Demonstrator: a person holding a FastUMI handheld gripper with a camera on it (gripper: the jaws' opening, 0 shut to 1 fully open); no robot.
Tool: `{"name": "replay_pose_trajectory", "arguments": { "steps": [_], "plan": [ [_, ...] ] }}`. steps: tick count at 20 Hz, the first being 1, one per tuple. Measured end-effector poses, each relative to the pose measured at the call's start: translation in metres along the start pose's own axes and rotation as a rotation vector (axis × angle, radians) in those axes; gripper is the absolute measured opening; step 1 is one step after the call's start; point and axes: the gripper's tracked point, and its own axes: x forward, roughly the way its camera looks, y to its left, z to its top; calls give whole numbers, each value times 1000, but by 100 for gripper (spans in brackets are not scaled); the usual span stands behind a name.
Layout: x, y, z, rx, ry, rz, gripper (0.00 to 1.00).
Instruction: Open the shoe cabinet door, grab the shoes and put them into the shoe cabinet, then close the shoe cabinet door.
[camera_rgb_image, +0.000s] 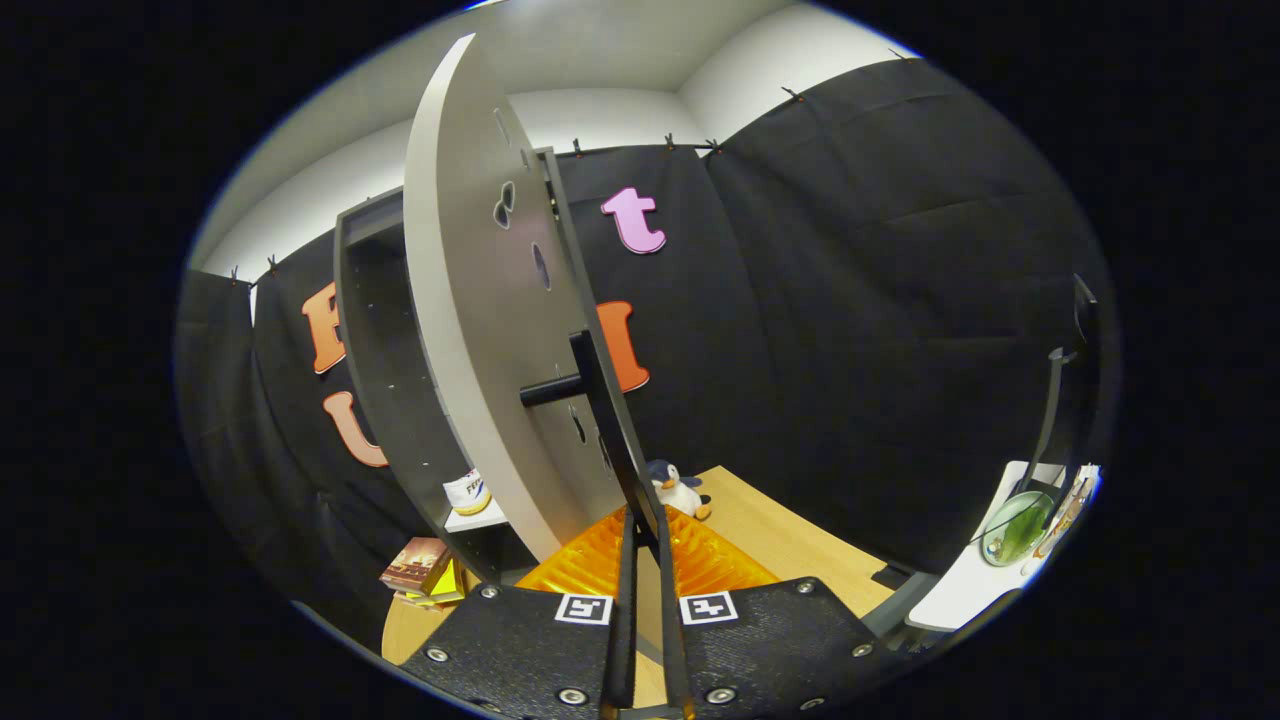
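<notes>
The grey shoe cabinet door (480, 330) stands swung partly open, edge-on to me, showing its inner face with hinge holes. A black bar handle (600, 400) runs down the door's free edge on a short stub. My gripper (643, 535) reaches up to the handle's lower end, its two fingers (626, 590) drawn close together and pressing on the bar. Left of the door the dark inside of the cabinet (385, 340) shows, with a small labelled tub (467, 492) on a low shelf.
The cabinet stands on a wooden tabletop (790, 540). An orange ribbed object (710, 560) lies just beyond the fingers, with a penguin plush (680, 492) behind it. Stacked books (420, 572) sit by the cabinet's foot. A white side table (960, 590) holds a glass bowl (1012, 528).
</notes>
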Motion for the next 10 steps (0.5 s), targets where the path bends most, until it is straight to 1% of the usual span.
{"name": "replay_pose_trajectory", "arguments": {
  "steps": [1,3,4,6,7,8,10],
  "plan": [
    [-2,-3,-3,10,8,-10,11],
    [-8,-20,-6,31,4,-68,6],
    [-13,-27,-5,43,-4,-89,5],
    [-23,-27,-3,105,-28,-74,5],
    [-27,-27,-4,126,-41,-69,7],
    [-30,-27,-4,124,-57,-66,7],
    [-34,-20,-3,74,-78,-60,7]
  ]
}}
